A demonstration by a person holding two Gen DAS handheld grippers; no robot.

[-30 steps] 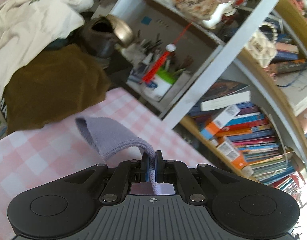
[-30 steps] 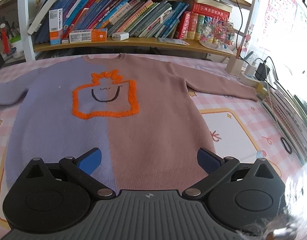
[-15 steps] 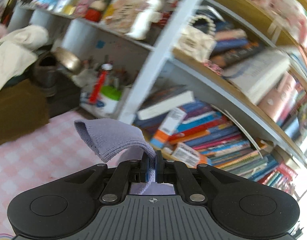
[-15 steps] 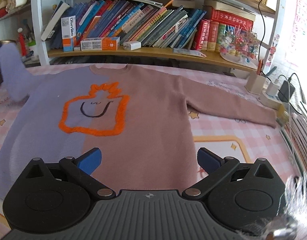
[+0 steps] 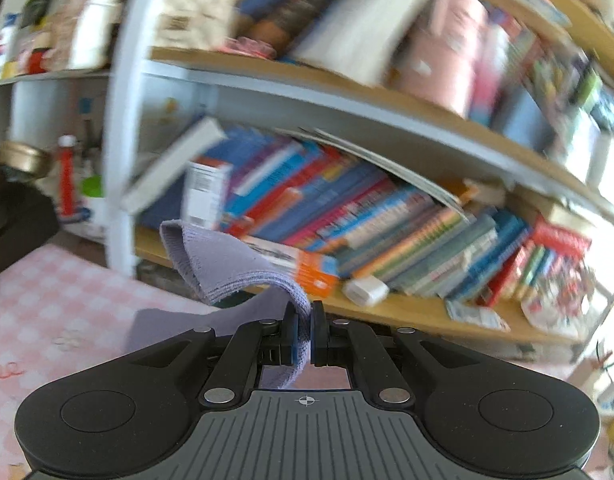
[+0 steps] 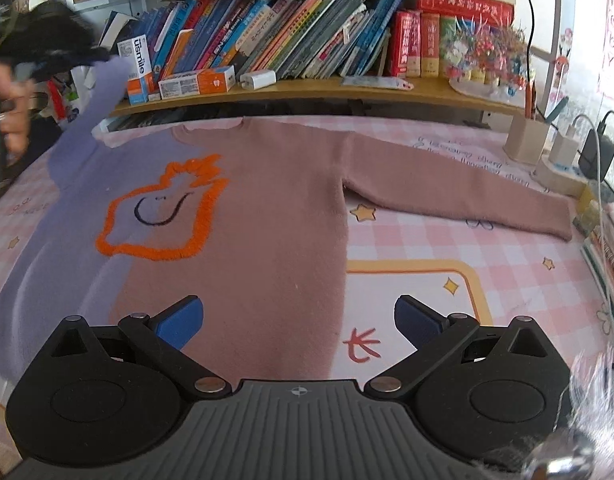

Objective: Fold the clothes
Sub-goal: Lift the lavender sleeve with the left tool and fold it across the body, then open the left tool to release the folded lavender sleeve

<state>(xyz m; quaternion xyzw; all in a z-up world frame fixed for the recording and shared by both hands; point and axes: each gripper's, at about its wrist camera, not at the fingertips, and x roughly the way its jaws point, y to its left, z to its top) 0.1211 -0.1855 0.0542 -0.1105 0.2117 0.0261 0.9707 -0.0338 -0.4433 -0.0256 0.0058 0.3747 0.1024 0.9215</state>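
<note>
A home room: crammed bookshelf behind a table with pink checked cloth

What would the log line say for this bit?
left claw: shut on lilac sleeve, lifted | right claw: open above sweater | pink sleeve: flat

A two-tone sweater, lilac on one half and dusty pink on the other, lies front-up on the checked tablecloth. Its lilac sleeve is lifted off the surface; the pink sleeve lies stretched out flat.

Lilac-and-brown sweater, seemingly orange-outlined motif
</note>
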